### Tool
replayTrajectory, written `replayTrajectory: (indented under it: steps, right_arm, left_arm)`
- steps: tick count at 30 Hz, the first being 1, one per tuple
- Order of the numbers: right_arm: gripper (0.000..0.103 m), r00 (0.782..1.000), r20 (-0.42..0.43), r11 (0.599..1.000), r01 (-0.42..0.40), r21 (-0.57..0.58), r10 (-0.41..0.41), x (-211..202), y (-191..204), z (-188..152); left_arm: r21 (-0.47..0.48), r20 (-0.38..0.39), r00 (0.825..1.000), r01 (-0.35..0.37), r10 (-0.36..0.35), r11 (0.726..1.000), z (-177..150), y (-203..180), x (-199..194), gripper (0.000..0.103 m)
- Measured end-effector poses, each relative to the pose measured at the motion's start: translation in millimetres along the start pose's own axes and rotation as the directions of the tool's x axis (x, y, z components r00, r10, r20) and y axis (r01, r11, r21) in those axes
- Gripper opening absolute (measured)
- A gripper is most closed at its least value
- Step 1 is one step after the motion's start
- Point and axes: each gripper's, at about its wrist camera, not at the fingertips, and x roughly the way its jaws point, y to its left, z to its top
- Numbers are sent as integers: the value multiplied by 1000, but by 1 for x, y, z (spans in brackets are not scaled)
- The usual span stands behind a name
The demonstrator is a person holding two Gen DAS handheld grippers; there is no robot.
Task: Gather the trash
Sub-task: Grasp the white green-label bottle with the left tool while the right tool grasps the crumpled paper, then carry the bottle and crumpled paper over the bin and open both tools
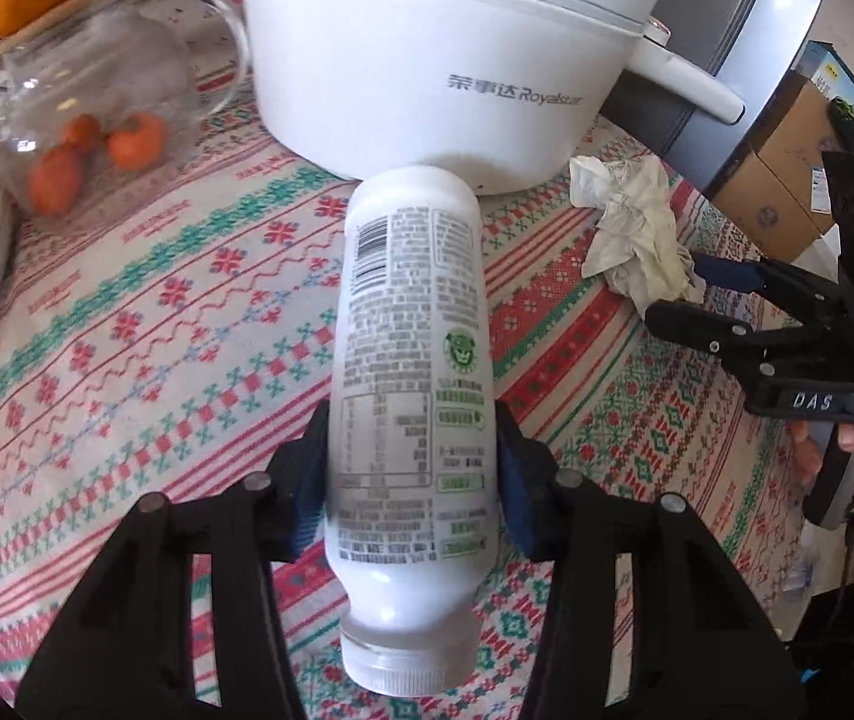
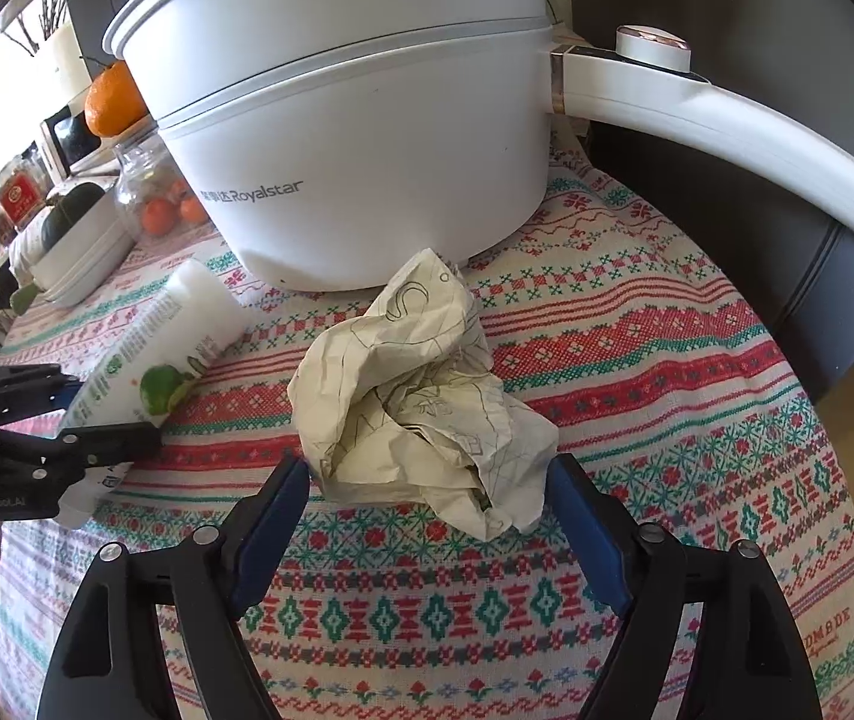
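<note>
Patterned cloth-covered surface (image 2: 637,324), white Royalstar pot (image 2: 354,138) at rear. White bottle (image 1: 408,396) is gripped by left gripper (image 1: 411,474). Crumpled paper (image 2: 420,402) is flanked by right gripper (image 2: 427,480), fingers wide, near pot.

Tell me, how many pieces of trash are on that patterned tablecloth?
2. A white plastic bottle lies gripped in the left gripper, and a crumpled paper wad sits in front of the white Royalstar pot, between the right gripper's open fingers. Others may be hidden.
</note>
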Motion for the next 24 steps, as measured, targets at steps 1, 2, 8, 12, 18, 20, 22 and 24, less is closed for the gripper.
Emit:
replayTrajectory:
  steps: [1,2,8,12,18,20,22,24]
  right_arm:
    - [84,1000,-2,1000,-3,1,3,0,1,0]
    - [84,1000,-3,1000,-5,1,5,0,2,-1]
    - [87,1000,-12,999,18,-38,-19,8,12,3]
    - [87,999,-12,998,46,-35,-46,18,15,6]
    - [66,995,43,995,91,-32,-90,20,18,4]
    - [39,995,43,994,97,-49,-95,17,19,2]
    - [24,996,26,995,83,-56,-81,14,20,0]
    - [21,998,4,996,66,-58,-66,8,20,-4]
  left_arm:
    - [-12,10,1000,-4,4,1000,-5,1,-4,51]
    - [-29,18,1000,-6,7,1000,-10,4,-7,51]
    - [-101,56,998,19,-13,995,-34,17,-28,51]
    - [-128,73,997,19,-10,992,-53,24,-39,51]
    - [-170,77,997,7,6,985,-62,25,-50,51]
    - [-184,77,997,5,9,983,-67,24,-54,51]
    - [-190,79,997,1,14,982,-72,21,-60,51]
    - [-188,73,997,-4,18,982,-77,13,-65,51]
